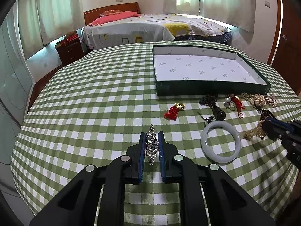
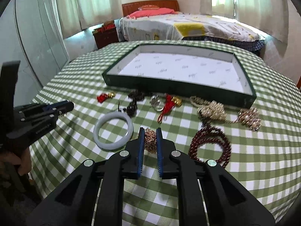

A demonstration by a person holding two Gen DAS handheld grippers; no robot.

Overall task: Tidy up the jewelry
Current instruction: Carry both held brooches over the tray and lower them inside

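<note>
My left gripper [image 1: 152, 135] is shut on a sparkling rhinestone piece [image 1: 151, 144], held over the checked tablecloth. My right gripper [image 2: 150, 131] is shut on a bunched gold chain [image 2: 150, 140]. The dark green tray [image 1: 207, 88] with a white printed lining stands at the far side and holds nothing; it also shows in the right wrist view [image 2: 169, 83]. A pale jade bangle [image 1: 220, 143] lies right of the left gripper and, in the right wrist view [image 2: 113, 130], left of the right gripper. The right gripper [image 1: 270, 129] shows at the right edge of the left wrist view.
Loose jewelry lies before the tray: a red knot charm with gold [image 1: 174, 111], dark beads [image 1: 216, 109], a red tassel and ring [image 2: 165, 103], pearl strands [image 2: 212, 111], a brooch [image 2: 250, 118], a dark red bead bracelet [image 2: 210, 146]. A bed [image 1: 150, 26] stands behind the table.
</note>
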